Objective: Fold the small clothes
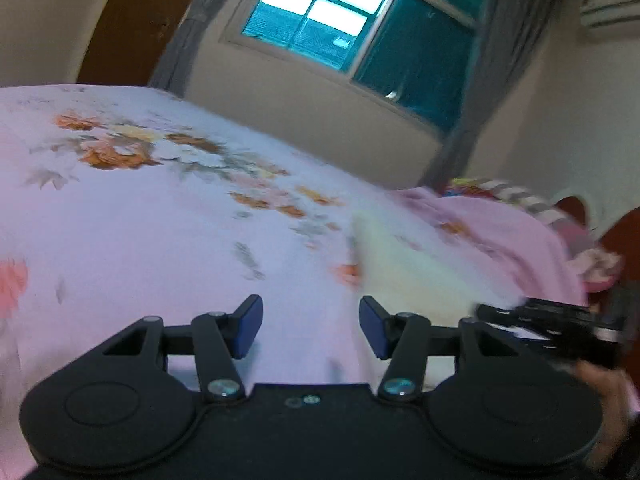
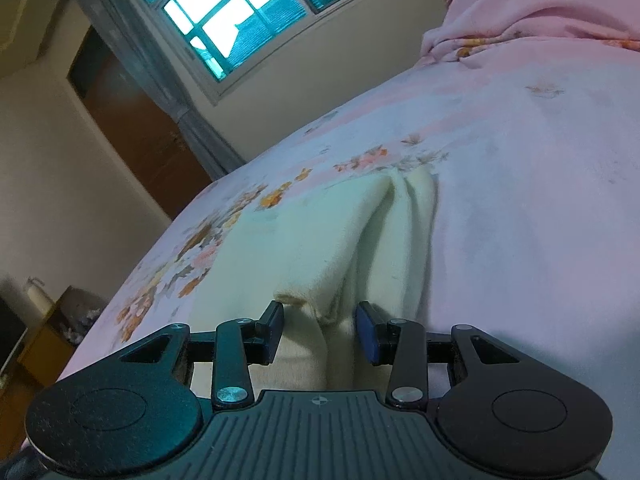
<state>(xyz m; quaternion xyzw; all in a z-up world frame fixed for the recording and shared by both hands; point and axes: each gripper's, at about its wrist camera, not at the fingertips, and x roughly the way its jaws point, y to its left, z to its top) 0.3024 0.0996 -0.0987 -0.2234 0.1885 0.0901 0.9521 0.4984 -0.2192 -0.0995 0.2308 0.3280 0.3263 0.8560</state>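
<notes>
Setting: a bed covered by a pink floral sheet [image 1: 160, 240] is seen from both wrist cameras, with a window [image 1: 352, 28] and grey curtains on the wall behind.
Garment: a small cream garment [image 2: 320, 240] is laid on the sheet, bunched into lengthwise ridges along its right part (its type cannot be told).
Garment, left view: the same cloth is seen as a blurred pale patch [image 1: 400, 264], ahead and to the right of the left fingers.
Right gripper [image 2: 320, 332]: its jaws are held partly apart, and the near end of the garment is seen between them.
Right pads [image 2: 366, 332]: a gap is left on either side of the folds, so no pinch is shown.
Left gripper [image 1: 311, 326]: its jaws are held roughly half apart, with only bare sheet between them; nothing is gripped.
Right gripper, left view: it is glimpsed as a blurred dark shape [image 1: 560, 328] at the right edge, above part of a hand [image 1: 604, 396].
Bedding: a pink blanket [image 2: 540, 4] is heaped at the far end of the bed.
Room: a brown door [image 2: 140, 120] is seen left of the window.
</notes>
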